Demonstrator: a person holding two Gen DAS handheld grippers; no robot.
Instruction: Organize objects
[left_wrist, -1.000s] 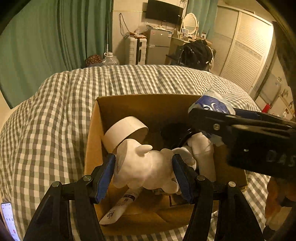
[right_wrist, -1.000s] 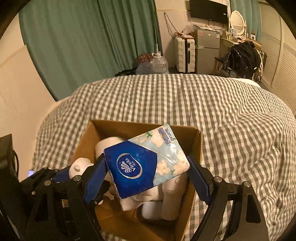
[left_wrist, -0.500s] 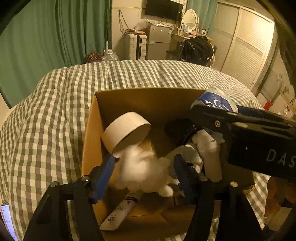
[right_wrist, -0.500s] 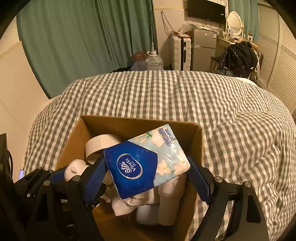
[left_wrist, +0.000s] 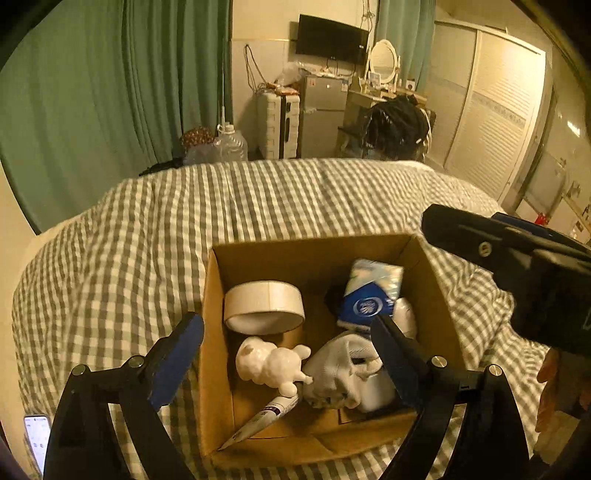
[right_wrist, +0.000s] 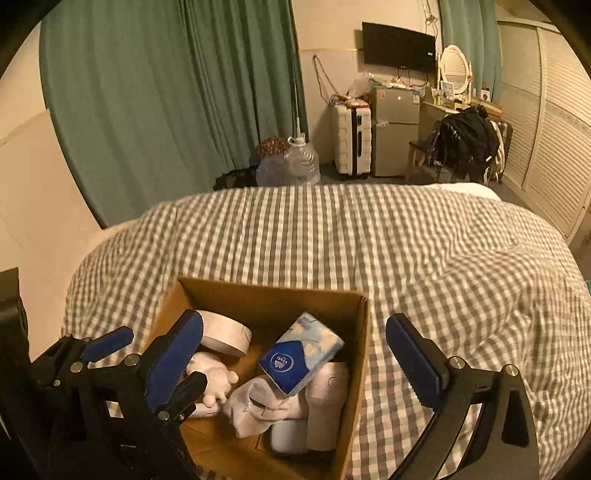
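Note:
An open cardboard box (left_wrist: 216, 332) (right_wrist: 356, 354) sits on the checked bed. Inside lie a white figurine (left_wrist: 271, 363) (right_wrist: 214, 374), a blue tissue pack (left_wrist: 371, 295) (right_wrist: 301, 352), a tape roll (left_wrist: 264, 304) (right_wrist: 225, 332), a white sock (left_wrist: 338, 373) (right_wrist: 258, 404), a white bottle (right_wrist: 328, 402) and a tube (left_wrist: 264, 415). My left gripper (left_wrist: 290, 334) is open and empty above the box's near side. My right gripper (right_wrist: 295, 347) is open and empty above the box, with the tissue pack lying below it.
A phone (left_wrist: 37, 439) lies on the bed at the near left. The checked duvet (right_wrist: 406, 251) spreads beyond and right of the box. A suitcase (right_wrist: 351, 136), a small fridge (right_wrist: 395, 129) and water jugs (right_wrist: 301, 160) stand past the bed's far edge.
Both grippers have opened and pulled back upward. The figurine dropped from the left gripper and the tissue pack from the right gripper; both now lie in the box.

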